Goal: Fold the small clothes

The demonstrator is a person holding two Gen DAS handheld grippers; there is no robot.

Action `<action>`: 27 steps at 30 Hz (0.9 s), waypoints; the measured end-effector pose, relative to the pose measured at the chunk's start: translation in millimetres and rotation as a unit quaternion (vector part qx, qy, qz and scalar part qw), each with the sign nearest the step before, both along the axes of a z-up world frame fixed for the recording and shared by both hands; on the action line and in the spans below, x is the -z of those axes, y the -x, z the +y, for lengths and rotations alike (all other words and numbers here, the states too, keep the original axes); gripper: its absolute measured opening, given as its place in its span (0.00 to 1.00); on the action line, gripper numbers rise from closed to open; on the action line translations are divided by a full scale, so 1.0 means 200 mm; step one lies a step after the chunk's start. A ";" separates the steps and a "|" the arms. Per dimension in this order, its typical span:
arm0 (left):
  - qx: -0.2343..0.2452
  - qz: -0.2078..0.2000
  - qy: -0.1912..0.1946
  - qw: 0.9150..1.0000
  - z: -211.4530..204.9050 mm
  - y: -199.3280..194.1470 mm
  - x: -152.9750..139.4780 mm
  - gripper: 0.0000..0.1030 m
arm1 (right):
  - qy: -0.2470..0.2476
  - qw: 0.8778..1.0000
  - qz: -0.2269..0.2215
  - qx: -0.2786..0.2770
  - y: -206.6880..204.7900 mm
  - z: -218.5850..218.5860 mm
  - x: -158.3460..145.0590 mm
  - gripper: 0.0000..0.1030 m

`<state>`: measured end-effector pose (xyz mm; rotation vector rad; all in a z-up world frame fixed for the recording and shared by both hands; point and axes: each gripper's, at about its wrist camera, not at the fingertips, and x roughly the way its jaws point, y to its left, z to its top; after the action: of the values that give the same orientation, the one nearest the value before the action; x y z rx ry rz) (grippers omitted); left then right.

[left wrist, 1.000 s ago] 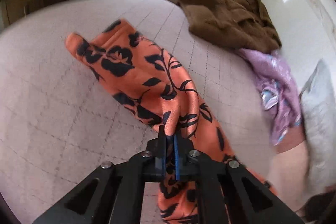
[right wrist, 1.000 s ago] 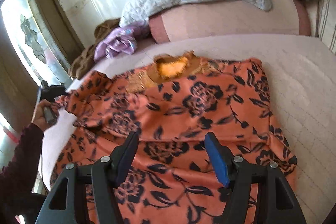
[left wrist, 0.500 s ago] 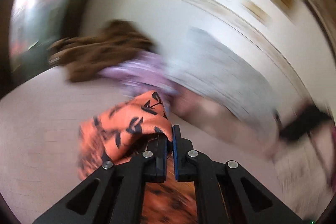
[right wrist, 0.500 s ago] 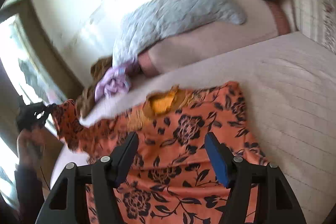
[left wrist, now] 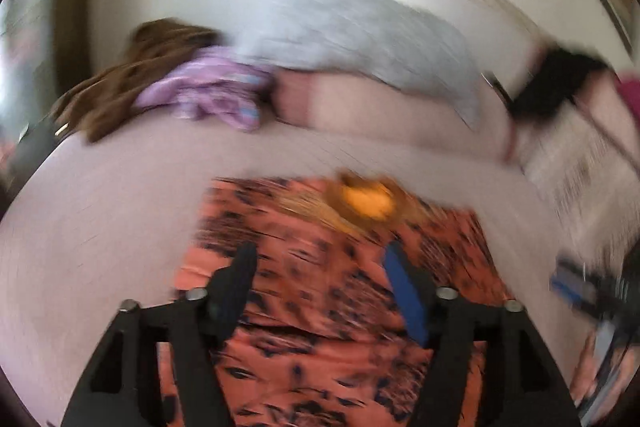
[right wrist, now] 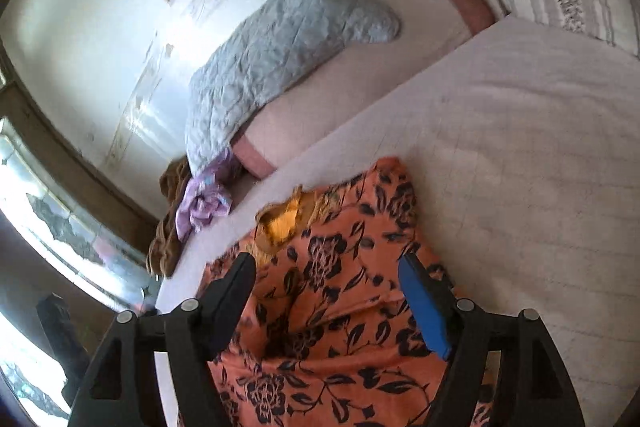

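My left claw (left wrist: 318, 277) is opening, its jaws apart with nothing pinched between them; the orange blouse with black flower print (left wrist: 320, 291) lies below it on the pale quilted bed (left wrist: 100, 207). My right claw (right wrist: 326, 287) is opening too, wide and empty, hovering over the same blouse (right wrist: 340, 307), which is spread flat with its yellow-lined neckline (right wrist: 282, 223) toward the head of the bed (right wrist: 520, 167).

The left view is smeared with motion, so the near hem is hard to read there; the right view shows it sharply.

I judge this cloth thin, light and slippery, with a satin look. It will drape and slide rather than hold a crease, and a loose pinch may let it slip out. I would take it at a seam or a doubled edge, where there is more to bite on: the shoulder just beside the neckline with one claw, the side edge lower down with the other, and lay the fold over low so it does not billow.

A crumpled lilac garment (right wrist: 204, 203) and a brown one (right wrist: 168, 227) wait well apart, by the grey quilted pillow (right wrist: 280, 43).
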<state>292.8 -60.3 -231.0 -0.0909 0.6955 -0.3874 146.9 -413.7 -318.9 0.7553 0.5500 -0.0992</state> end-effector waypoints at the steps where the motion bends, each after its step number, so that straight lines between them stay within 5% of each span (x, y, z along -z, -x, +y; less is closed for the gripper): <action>1: -0.025 0.001 0.008 1.000 0.07 -0.04 0.00 0.69 | 0.005 1.000 0.005 -0.014 -0.02 0.04 0.01 0.75; 5: -0.120 0.049 -0.012 0.992 0.25 -0.25 0.19 0.69 | 0.032 0.996 0.017 -0.078 -0.12 0.20 0.03 0.75; 8: -0.168 0.108 -0.082 0.976 0.27 -0.42 0.39 0.68 | 0.085 0.985 0.023 -0.149 -0.20 0.43 0.03 0.74; 10: -0.185 0.126 -0.101 0.969 0.28 -0.47 0.45 0.68 | 0.141 0.970 0.040 -0.192 -0.25 0.61 0.04 0.74; 13: -0.189 0.181 -0.081 0.962 0.31 -0.52 0.54 0.68 | 0.229 0.942 0.082 -0.231 -0.35 0.83 0.11 0.74; 21: -0.184 0.180 -0.084 0.963 0.31 -0.52 0.52 0.68 | 0.403 0.871 0.151 -0.236 -0.70 1.09 0.24 0.69; 22: -0.181 0.178 -0.087 0.963 0.30 -0.51 0.52 0.68 | 0.402 0.871 0.155 -0.235 -0.74 1.07 0.25 0.39; 23: -0.178 0.175 -0.090 0.964 0.31 -0.52 0.53 0.68 | 0.394 0.876 0.155 -0.230 -0.77 1.05 0.23 0.20; 27: -0.178 0.168 -0.093 0.965 0.31 -0.51 0.51 0.68 | 0.319 0.927 0.110 -0.163 -0.70 0.80 0.09 0.17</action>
<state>395.1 1.7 -332.1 -0.1030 1.0277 0.0427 287.8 -254.5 -336.5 0.0100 0.7964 -0.0477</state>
